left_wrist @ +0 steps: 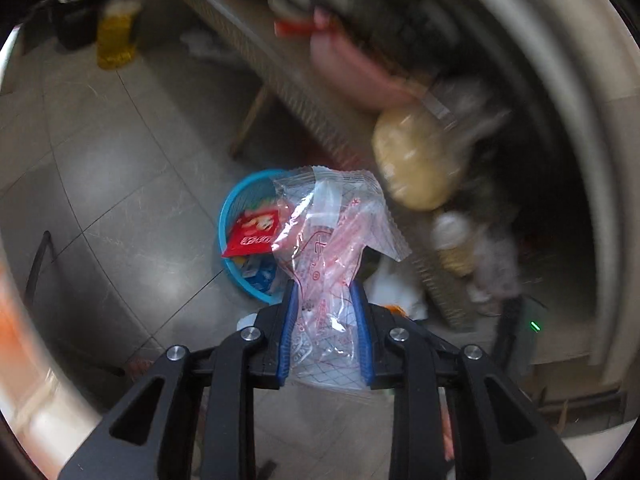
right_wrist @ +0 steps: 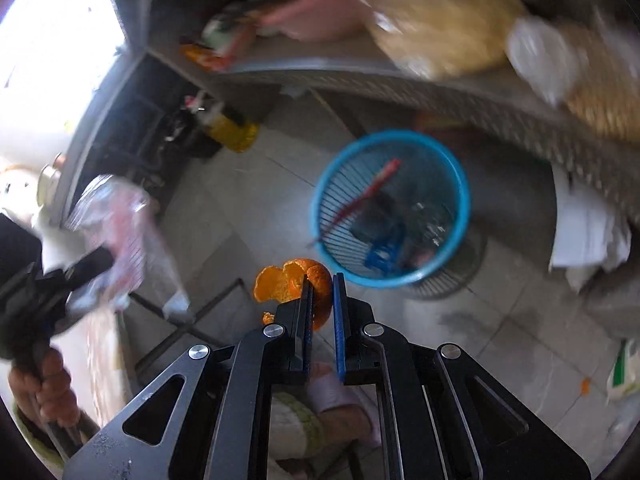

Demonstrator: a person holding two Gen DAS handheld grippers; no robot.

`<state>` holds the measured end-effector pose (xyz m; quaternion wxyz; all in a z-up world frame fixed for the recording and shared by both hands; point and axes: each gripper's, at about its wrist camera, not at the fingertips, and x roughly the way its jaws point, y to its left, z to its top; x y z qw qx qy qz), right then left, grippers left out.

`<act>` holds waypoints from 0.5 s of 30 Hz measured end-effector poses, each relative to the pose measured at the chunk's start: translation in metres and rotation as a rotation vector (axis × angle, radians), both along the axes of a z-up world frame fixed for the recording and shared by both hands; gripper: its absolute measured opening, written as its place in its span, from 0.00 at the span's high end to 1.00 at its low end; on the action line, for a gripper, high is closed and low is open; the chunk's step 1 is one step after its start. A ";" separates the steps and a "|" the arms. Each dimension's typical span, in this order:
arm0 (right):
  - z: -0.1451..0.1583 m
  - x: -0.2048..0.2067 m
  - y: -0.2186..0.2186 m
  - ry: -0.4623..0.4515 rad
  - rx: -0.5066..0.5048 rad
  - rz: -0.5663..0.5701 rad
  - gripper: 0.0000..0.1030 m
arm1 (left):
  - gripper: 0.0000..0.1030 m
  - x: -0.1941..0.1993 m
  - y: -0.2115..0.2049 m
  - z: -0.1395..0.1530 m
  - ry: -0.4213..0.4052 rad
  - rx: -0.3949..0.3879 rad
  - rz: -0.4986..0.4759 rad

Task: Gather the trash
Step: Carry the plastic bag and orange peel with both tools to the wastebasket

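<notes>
My left gripper (left_wrist: 325, 286) is shut on a clear plastic bag with red print (left_wrist: 334, 232) and holds it in the air above the floor. Beyond it stands a blue mesh waste basket (left_wrist: 232, 216) with a red packet (left_wrist: 252, 232) and other wrappers inside. My right gripper (right_wrist: 322, 278) is shut on a piece of orange peel (right_wrist: 290, 282), held just short of the blue basket (right_wrist: 460, 184). The left gripper with its bag (right_wrist: 116, 224) shows at the left of the right wrist view.
A cluttered table edge (left_wrist: 280, 76) carries a pink bag (left_wrist: 352, 68), a yellow bag (left_wrist: 416, 156) and a jar (left_wrist: 452, 244). A yellow oil bottle (left_wrist: 116, 36) stands on the tiled floor. White paper (right_wrist: 584, 232) lies under the table. A small peel scrap (right_wrist: 586, 386) lies on the floor.
</notes>
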<state>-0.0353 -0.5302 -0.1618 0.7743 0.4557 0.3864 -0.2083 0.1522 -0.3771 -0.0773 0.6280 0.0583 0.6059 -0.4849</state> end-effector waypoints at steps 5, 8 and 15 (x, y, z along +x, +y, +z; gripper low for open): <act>-0.036 0.010 -0.015 0.049 0.035 -0.030 0.93 | 0.76 0.016 -0.076 -0.065 -0.028 0.155 -0.094; -0.053 0.013 -0.022 0.080 0.036 -0.036 0.93 | 0.75 0.023 -0.108 -0.098 -0.035 0.216 -0.108; -0.104 0.044 -0.035 0.128 0.024 -0.028 0.84 | 0.37 0.027 -0.154 -0.139 -0.093 0.282 -0.123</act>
